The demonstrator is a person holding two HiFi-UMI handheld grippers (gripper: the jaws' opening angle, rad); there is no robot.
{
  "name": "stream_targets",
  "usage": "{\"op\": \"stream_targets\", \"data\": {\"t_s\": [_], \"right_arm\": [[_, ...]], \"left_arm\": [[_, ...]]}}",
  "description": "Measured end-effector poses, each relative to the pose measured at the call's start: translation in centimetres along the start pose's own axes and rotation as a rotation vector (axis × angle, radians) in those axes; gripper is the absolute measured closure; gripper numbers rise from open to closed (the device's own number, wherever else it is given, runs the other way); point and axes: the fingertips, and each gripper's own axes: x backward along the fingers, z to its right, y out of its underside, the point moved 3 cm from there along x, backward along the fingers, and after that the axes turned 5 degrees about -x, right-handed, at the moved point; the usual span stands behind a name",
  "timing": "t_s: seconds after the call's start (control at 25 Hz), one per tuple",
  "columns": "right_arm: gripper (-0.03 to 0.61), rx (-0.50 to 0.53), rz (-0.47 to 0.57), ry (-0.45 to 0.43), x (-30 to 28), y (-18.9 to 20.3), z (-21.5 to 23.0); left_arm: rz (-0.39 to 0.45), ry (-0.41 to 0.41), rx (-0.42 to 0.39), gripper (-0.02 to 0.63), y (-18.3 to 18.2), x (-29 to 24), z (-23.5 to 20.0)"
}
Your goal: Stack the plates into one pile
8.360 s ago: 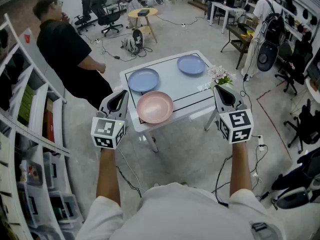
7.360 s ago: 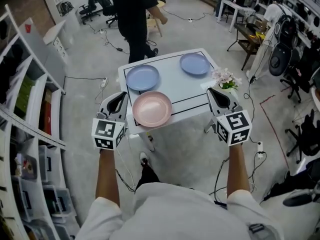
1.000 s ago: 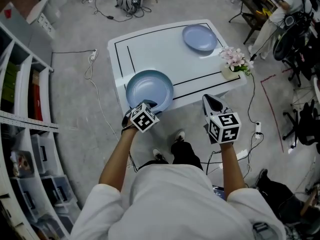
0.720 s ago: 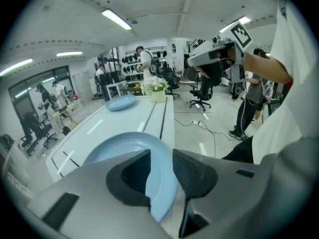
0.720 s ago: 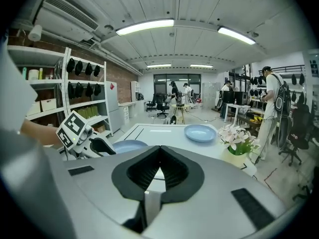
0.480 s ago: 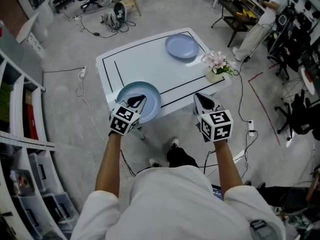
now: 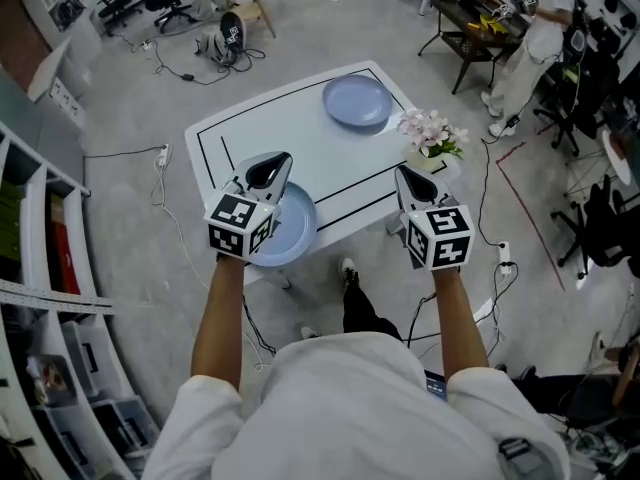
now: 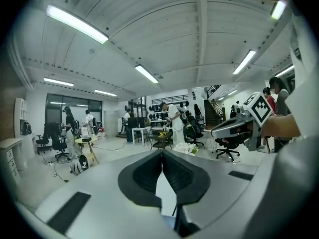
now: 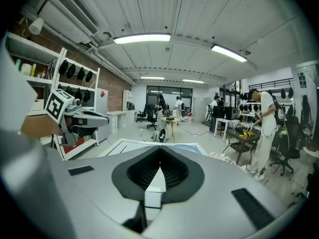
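Left gripper (image 7: 271, 165): over the near-left table corner; jaws have just closed, pressed together, empty.
Right gripper (image 7: 405, 180): near right edge; jaws pressed together, empty.
Near blue plate (image 7: 293, 231): near-left edge of white table (image 7: 290, 133), below left gripper.
Pink flowers (image 7: 430, 130): right edge.
Far blue plate (image 7: 357, 100): far-right corner.

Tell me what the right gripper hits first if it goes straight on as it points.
The right gripper would likely meet the white table top first, short of the far blue plate; the flowers sit right of its line. Depth is unclear.
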Motion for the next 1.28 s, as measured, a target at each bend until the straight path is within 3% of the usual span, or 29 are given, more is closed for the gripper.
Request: {"op": "stream_targets", "data": {"t_s": [0.28, 0.48, 0.56, 0.6, 0.64, 0.84, 1.04, 1.28], "right_arm": [[0.560, -0.114, -0.018, -0.026, -9.0, -1.2, 5.0], [0.506, -0.211, -0.054, -0.037, -18.5, -1.5, 9.3], [0.471, -0.256, -0.076, -0.018, -21.8, -0.8, 11.0], [0.445, -0.283, -0.089, -0.010, -23.2, -0.2, 11.9], [0.422, -0.316, -0.105, -0.002, -24.5, 0.6, 12.6], [0.383, -0.582, -0.222, 0.080, -29.9, 6.9, 16.1], [0.374, -0.864, -0.274, 0.166, -33.2, 11.5, 17.4], [0.333, -1.056, -0.292, 0.212, -35.9, 14.7, 18.8]], "left_arm": [[-0.057, -0.040, 0.093, 0.592, 1.2, -9.5, -4.0], [-0.110, -0.066, 0.155, 0.591, 3.2, -18.3, -8.2], [-0.137, -0.069, 0.194, 0.558, 4.5, -22.0, -9.5], [-0.156, -0.072, 0.220, 0.505, 5.3, -23.9, -9.9], [-0.177, -0.076, 0.251, 0.478, 6.2, -25.7, -10.2], [-0.279, -0.071, 0.447, 0.469, 11.5, -33.7, -10.0], [-0.383, -0.047, 0.606, 0.466, 17.6, -37.4, -10.3], [-0.396, -0.063, 0.855, 0.456, 21.2, -40.2, -10.8]]}}
